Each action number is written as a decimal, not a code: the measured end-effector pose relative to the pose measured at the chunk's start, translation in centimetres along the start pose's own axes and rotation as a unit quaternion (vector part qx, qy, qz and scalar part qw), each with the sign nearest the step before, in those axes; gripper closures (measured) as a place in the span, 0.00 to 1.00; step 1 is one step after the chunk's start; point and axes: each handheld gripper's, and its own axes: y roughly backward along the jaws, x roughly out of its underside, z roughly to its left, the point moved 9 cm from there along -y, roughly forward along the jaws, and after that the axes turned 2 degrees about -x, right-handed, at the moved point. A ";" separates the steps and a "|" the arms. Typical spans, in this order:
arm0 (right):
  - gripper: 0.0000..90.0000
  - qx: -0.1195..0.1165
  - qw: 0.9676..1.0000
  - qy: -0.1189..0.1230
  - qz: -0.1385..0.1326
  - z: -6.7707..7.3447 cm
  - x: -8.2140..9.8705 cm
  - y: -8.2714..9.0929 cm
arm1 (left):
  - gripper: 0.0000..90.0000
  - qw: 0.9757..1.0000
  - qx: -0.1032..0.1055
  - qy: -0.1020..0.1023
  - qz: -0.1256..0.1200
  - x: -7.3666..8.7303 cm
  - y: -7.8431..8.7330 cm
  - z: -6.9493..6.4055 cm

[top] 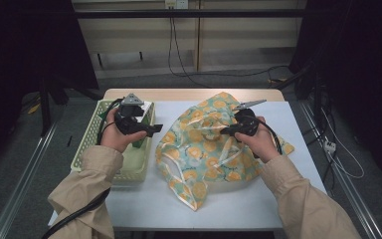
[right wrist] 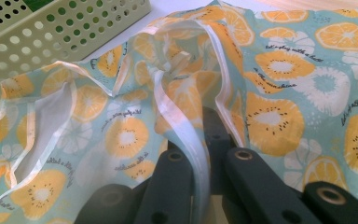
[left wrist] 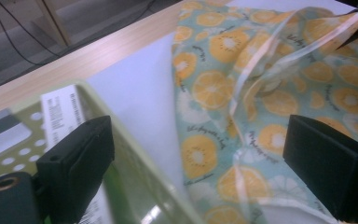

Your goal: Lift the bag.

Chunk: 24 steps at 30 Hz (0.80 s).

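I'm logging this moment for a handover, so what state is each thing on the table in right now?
Printed bag: crumpled on the table, its white trim pinched by the right claw.
Green basket: upright at the table's left, with packaged items inside.
Left claw: open, above the basket's edge, gripping nothing.
Right claw: shut on the bag's trim.

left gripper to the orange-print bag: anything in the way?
Nothing visible. The left gripper hangs open over the near wall of the green basket, jaws pointing at the orange-print bag, with only bare white table surface between. The right gripper is shut on the bag's edge.
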 end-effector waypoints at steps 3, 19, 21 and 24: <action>1.00 0.000 1.000 0.000 0.000 0.0 0.0 0.0 | 0.10 1.000 -0.007 0.007 0.004 0.4 0.3 1.0; 1.00 -0.003 1.000 0.002 -0.001 0.0 -0.1 0.2 | 0.08 0.997 -0.061 0.035 0.015 2.9 2.1 7.2; 1.00 -0.005 1.000 0.003 -0.001 0.1 -0.1 0.2 | 0.08 0.997 -0.072 0.037 0.013 3.3 2.0 8.1; 1.00 -0.008 1.000 0.003 0.000 0.2 -0.1 0.1 | 0.08 0.996 -0.079 0.040 0.022 4.1 1.6 9.2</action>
